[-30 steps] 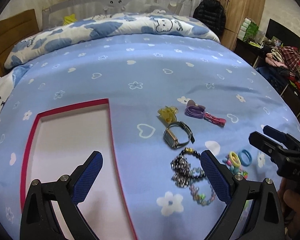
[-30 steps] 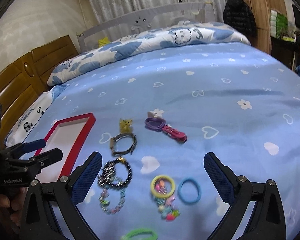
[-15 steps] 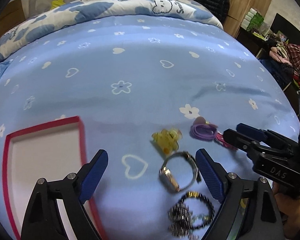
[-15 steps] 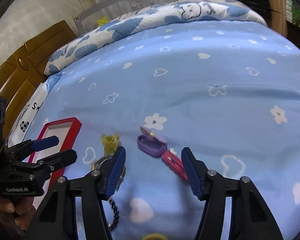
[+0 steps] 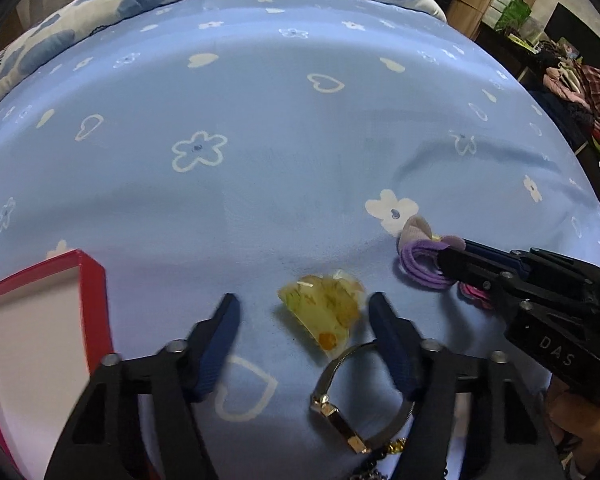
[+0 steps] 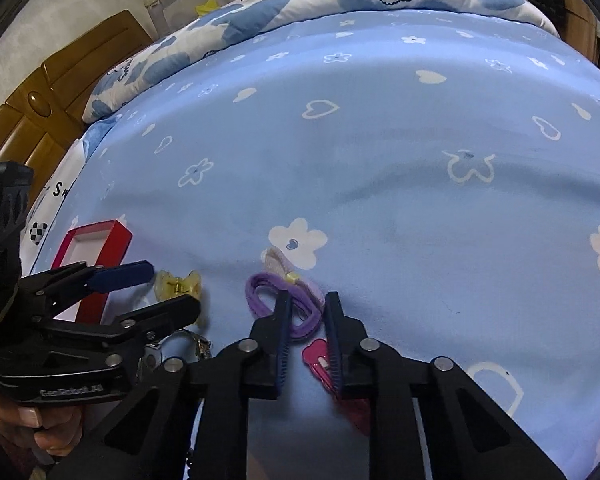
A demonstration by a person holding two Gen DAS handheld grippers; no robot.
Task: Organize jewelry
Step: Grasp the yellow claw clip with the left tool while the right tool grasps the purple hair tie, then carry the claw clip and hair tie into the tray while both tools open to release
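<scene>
A translucent yellow claw clip (image 5: pixel 324 312) lies on the blue bed sheet between the fingers of my left gripper (image 5: pixel 304 316). Those jaws are closing, and neither pad presses on the clip. My right gripper (image 6: pixel 308 300) is closing on one side of a purple hair tie (image 6: pixel 260 292) with a pale bow, and the band fills the narrow gap. In the left wrist view the right gripper (image 5: pixel 444 258) meets the same purple tie (image 5: pixel 420 264). The right wrist view shows my left gripper (image 6: pixel 172 288) around the yellow clip (image 6: pixel 180 284).
A red-rimmed box (image 5: pixel 96 292) with a white inside lies at the left, seen smaller as the box (image 6: pixel 116 228) in the right wrist view. A watch (image 5: pixel 340 412) lies near the left fingers, and a pink clip (image 6: pixel 320 360) under the right ones. Pillows and a headboard are beyond.
Both grippers came down and forward over the sheet. The left went from the bracelets to the yellow clip, the right from the hair rings to the purple tie. Both pairs of jaws narrowed.
</scene>
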